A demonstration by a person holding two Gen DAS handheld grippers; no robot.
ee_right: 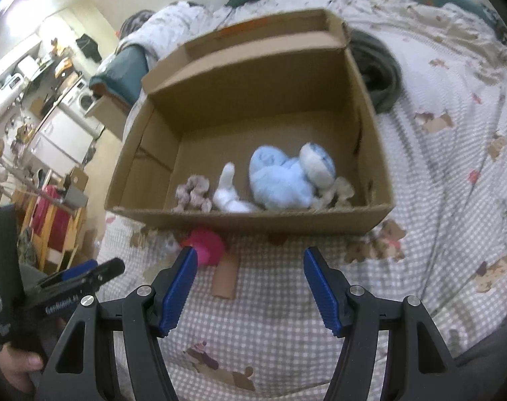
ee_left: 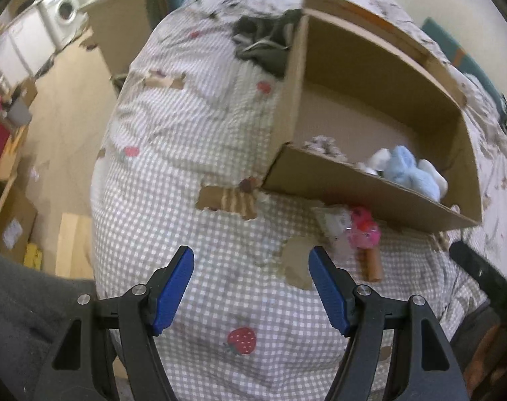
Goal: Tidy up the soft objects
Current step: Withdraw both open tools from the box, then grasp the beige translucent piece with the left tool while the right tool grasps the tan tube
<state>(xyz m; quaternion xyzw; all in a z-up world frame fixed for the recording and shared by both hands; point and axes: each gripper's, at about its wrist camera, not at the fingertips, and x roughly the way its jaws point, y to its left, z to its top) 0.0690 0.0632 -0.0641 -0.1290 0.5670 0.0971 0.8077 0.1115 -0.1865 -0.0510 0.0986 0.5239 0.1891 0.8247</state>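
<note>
An open cardboard box point(ee_right: 320, 222) point(ee_left: 353, 190) sits on the checked bedspread point(ee_right: 270, 317) point(ee_left: 200, 153). Inside it lie a light-blue plush toy point(ee_right: 283, 180) point(ee_left: 408, 168), a white soft piece point(ee_right: 228, 193) and a small grey-pink fluffy one point(ee_right: 193, 193) point(ee_left: 323, 145). A pink plush toy point(ee_right: 205, 242) point(ee_left: 363, 230) lies on the bed against the box's near wall. My right gripper point(ee_right: 250, 287) stands open over the bedspread just before the box, with the pink toy by its left fingertip. My left gripper point(ee_left: 251, 287) point(ee_right: 83, 277) is open too, empty, left of the pink toy.
A dark grey garment point(ee_right: 380, 70) point(ee_left: 263, 43) lies beyond the box. Teal pillows point(ee_right: 123, 70) lie at the bed's head. Left of the bed are bare floor point(ee_left: 63, 133), cardboard boxes point(ee_left: 120, 30), a washing machine point(ee_left: 63, 10) and cluttered shelves point(ee_right: 49, 224). A hand point(ee_right: 16, 367) grips the left tool's handle.
</note>
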